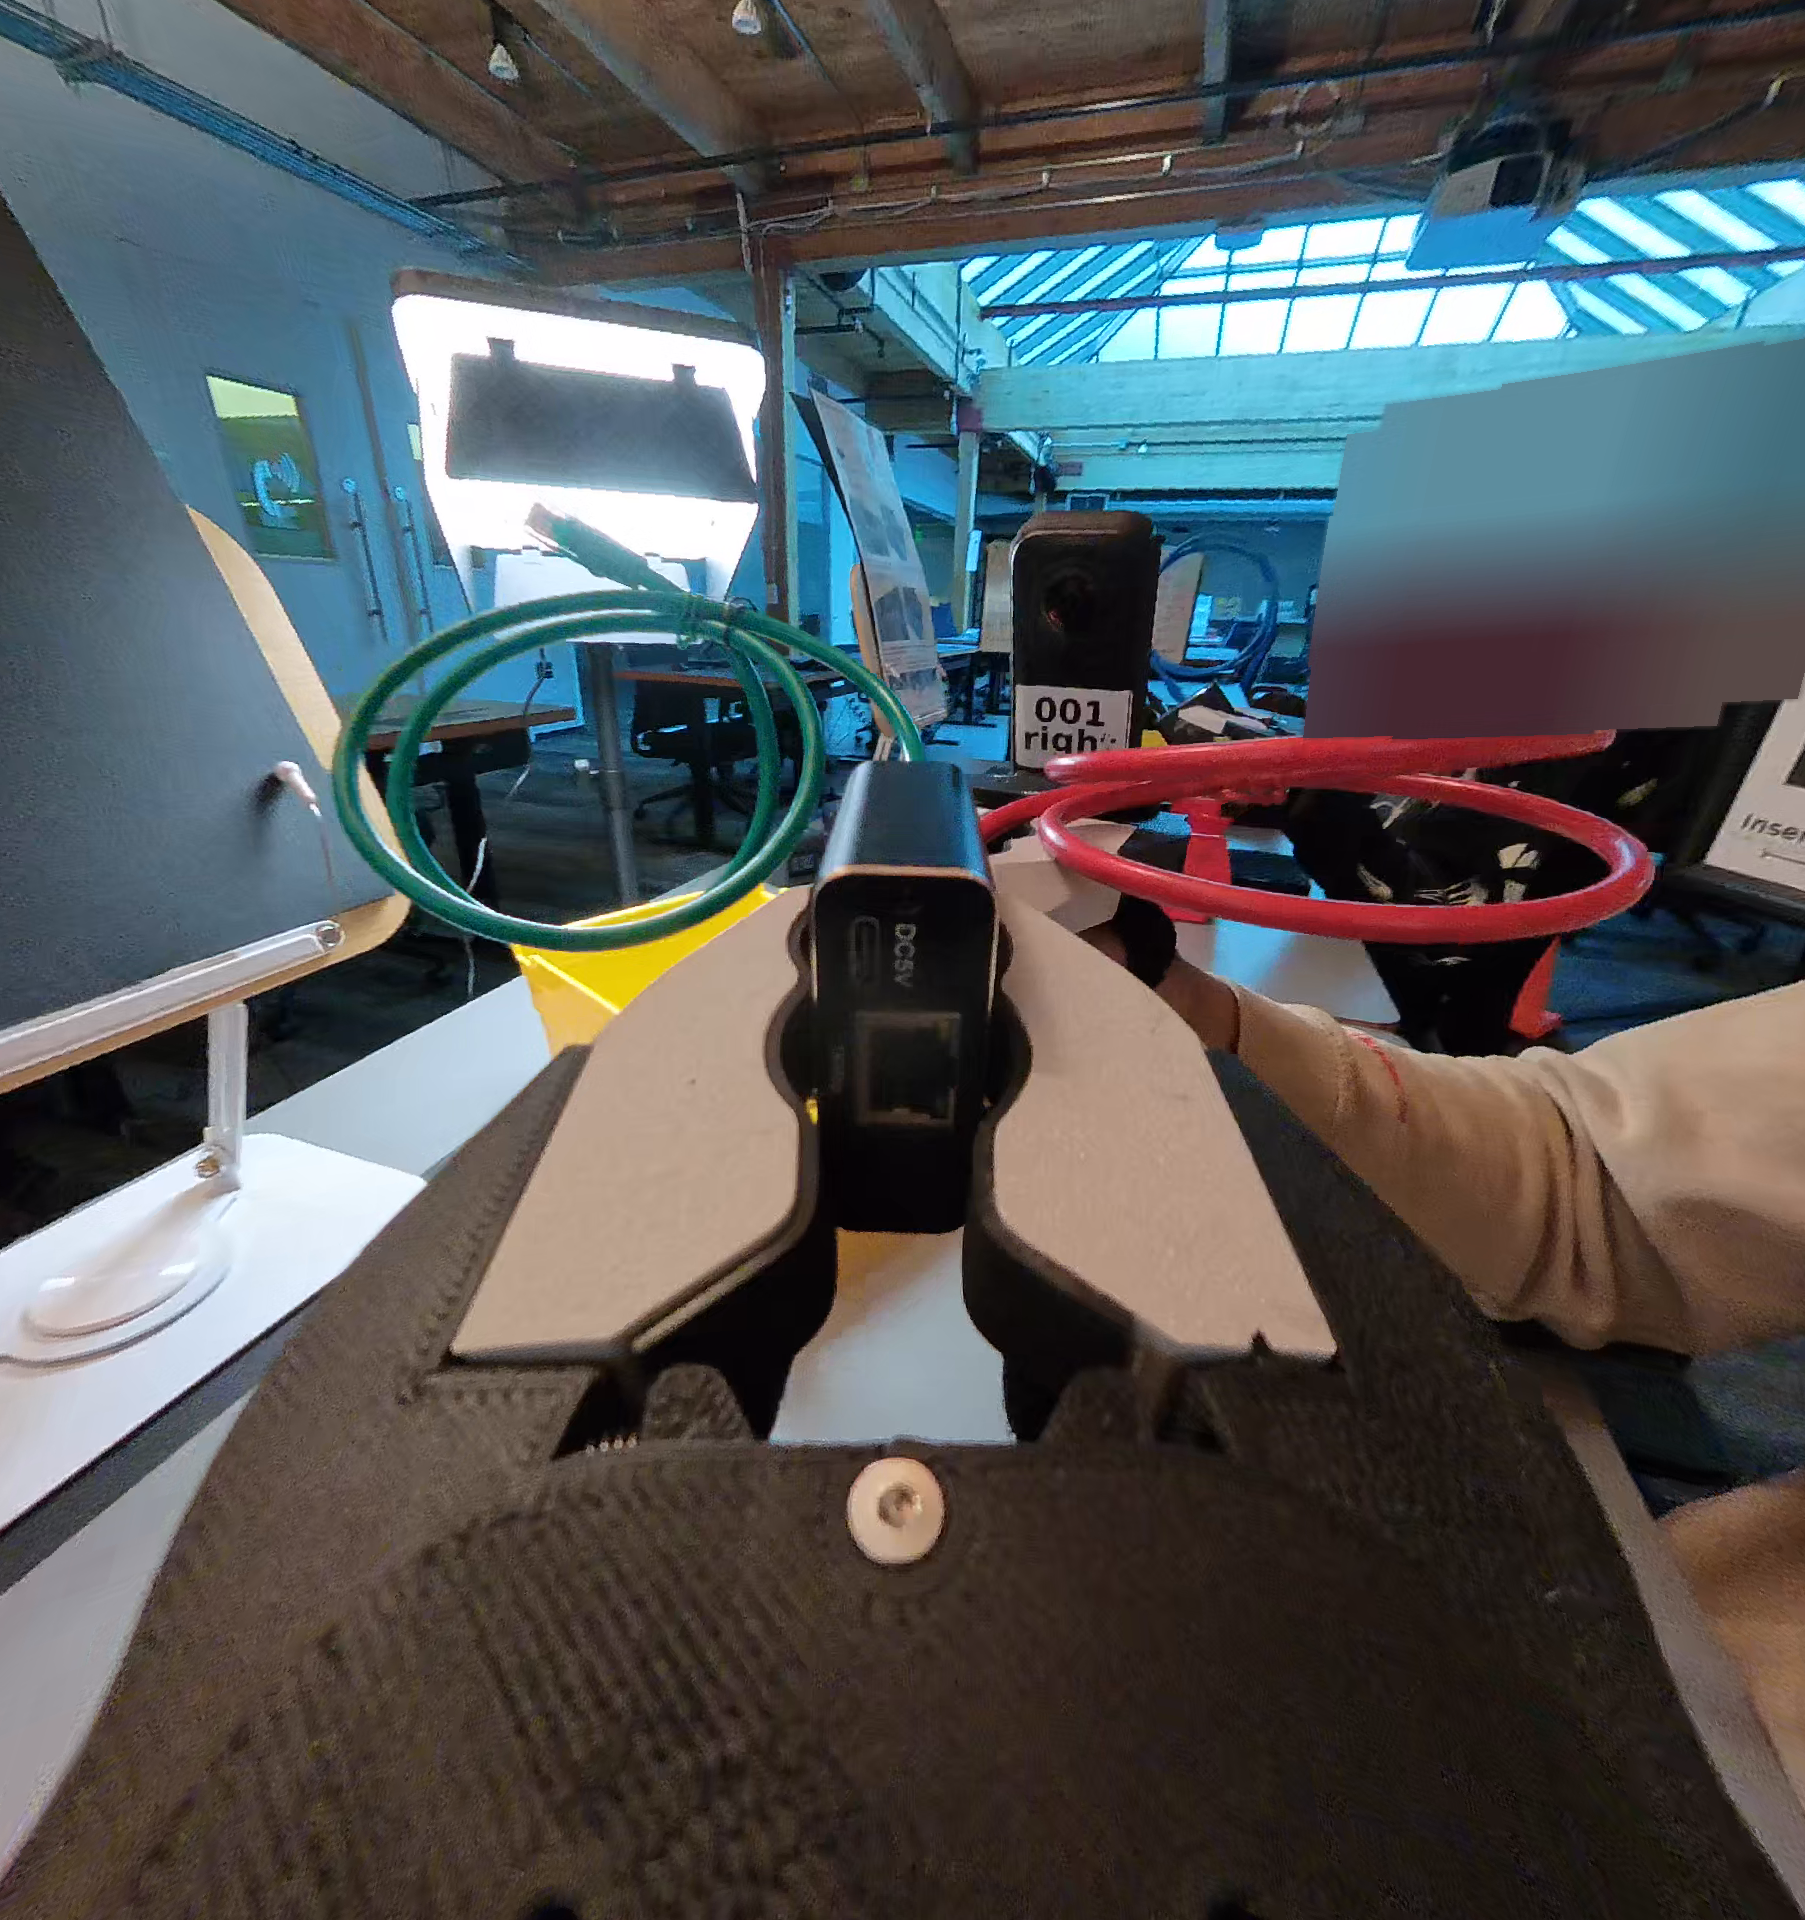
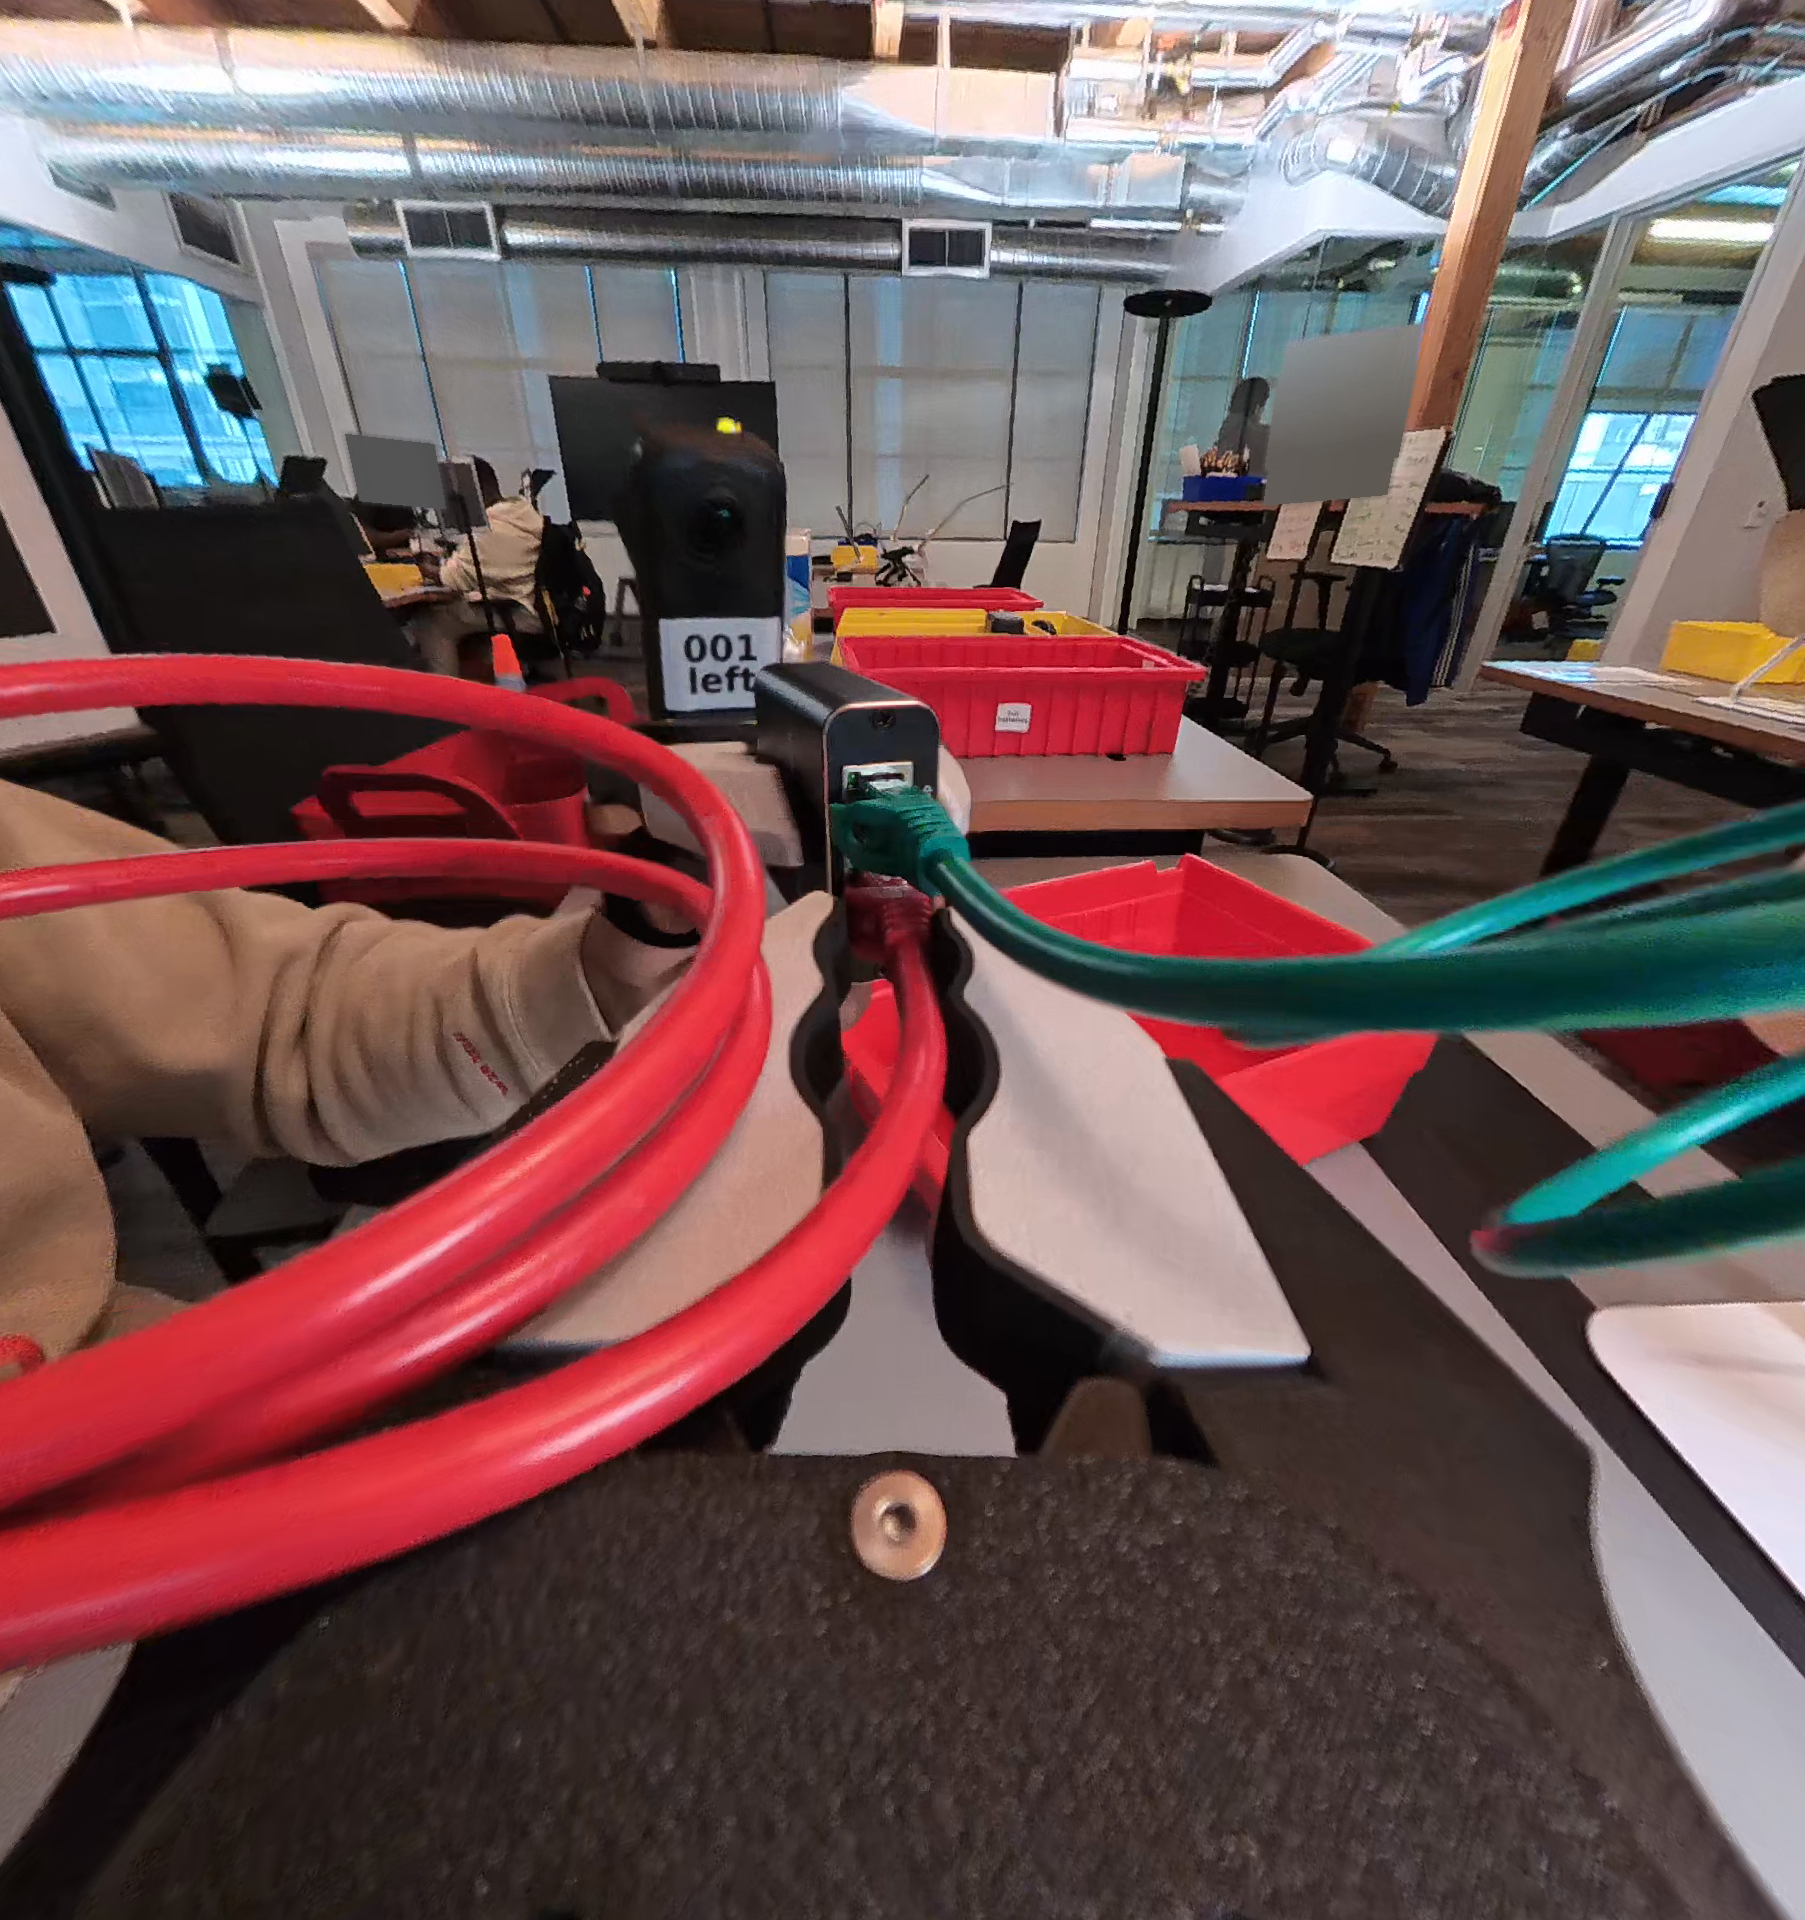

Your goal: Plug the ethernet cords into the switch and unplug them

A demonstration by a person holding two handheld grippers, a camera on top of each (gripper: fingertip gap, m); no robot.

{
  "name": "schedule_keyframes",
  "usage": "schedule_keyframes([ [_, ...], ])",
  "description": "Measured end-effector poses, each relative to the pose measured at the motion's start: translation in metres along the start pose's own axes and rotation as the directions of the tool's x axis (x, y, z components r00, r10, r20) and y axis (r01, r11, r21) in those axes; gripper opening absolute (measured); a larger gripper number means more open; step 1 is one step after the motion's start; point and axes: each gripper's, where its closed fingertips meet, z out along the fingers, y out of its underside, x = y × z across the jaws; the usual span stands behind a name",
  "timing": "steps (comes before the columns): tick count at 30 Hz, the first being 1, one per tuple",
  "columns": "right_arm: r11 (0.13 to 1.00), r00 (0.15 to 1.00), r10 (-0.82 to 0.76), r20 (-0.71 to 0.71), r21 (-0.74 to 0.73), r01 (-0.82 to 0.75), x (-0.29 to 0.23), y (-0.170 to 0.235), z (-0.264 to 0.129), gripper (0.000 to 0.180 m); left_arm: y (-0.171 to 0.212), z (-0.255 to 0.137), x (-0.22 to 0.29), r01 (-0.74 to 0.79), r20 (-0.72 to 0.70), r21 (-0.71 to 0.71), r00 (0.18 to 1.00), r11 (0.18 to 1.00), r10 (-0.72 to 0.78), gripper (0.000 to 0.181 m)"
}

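The left tongs (image 1: 898,1081) are clamped on the black switch (image 1: 903,997), held upright above the white bench (image 1: 410,1081) with an empty port facing the left wrist camera. In the right wrist view, the right tongs (image 2: 893,997) are closed on the red cord (image 2: 462,1195) just behind its plug, which sits in the switch's far face below the green cord (image 2: 1293,977), also plugged in. The red cord's coils loop over a tan sleeve (image 2: 306,1018); the green cord's coils hang beside the switch. Beyond lie a red bin (image 2: 1293,1081) and farther red and yellow bins (image 2: 1023,691).
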Motion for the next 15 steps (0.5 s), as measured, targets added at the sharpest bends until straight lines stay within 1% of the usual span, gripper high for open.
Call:
schedule_keyframes([
  [7, 1.000, 1.000, 0.006, 0.017, -0.013, -0.006, 0.001, 0.000, -0.003, 0.014, -0.001, 0.003, -0.001, 0.019, -0.015, 0.007, 1.000, 1.000, -0.019, 0.026],
  [11, 0.999, 0.999, 0.044, -0.006, 0.022, -0.044, 0.007, -0.003, -0.003, 0.014, -0.007, 0.005, -0.005, 0.083, -0.014, 0.059, 0.997, 0.995, -0.082, 0.026],
  [13, 0.997, 0.998, 0.063, 0.006, 0.044, -0.063, 0.006, -0.005, -0.001, 0.014, -0.014, 0.005, -0.005, 0.047, 0.023, 0.097, 0.999, 0.994, -0.049, 0.026],
  [15, 0.999, 1.000, 0.025, -0.017, 0.047, -0.024, 0.005, -0.008, 0.001, 0.015, -0.019, 0.003, -0.003, 0.000, 0.045, 0.122, 0.999, 0.993, -0.005, 0.026],
])
